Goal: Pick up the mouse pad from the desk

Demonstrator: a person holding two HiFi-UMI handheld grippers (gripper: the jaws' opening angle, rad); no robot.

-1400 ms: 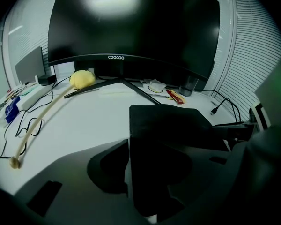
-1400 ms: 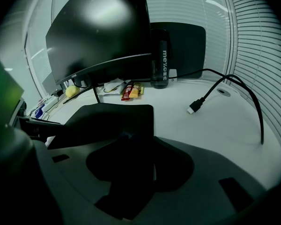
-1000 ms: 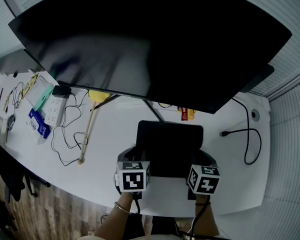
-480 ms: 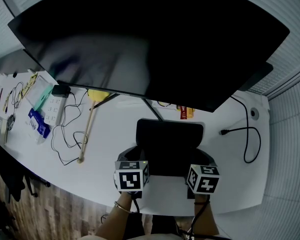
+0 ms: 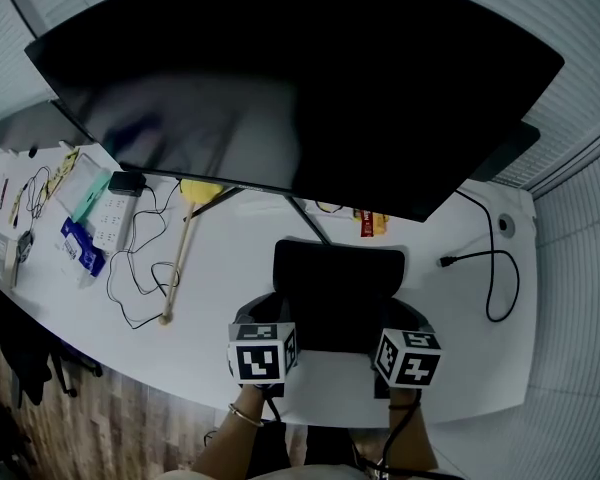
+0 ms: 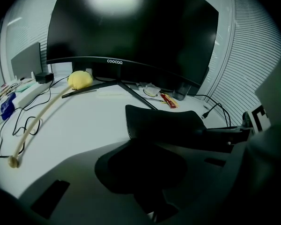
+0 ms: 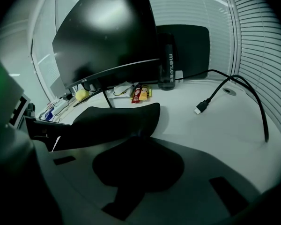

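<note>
Strong fisheye in all views: straight edges bow, black vignette fills corners of left gripper view and right gripper view. Light dim, cool grey-green cast. Monitor (image 6: 131, 27) screen black, with soft pale glare patch at top centre of left gripper view. White worktop (image 5: 230, 258) brightest area, evenly lit, shadows faint and soft-edged. Mouse pad (image 6: 164, 123) underexposed, near-black silhouette, no surface detail. Lower foreground of both gripper views murky, out of focus.
</note>
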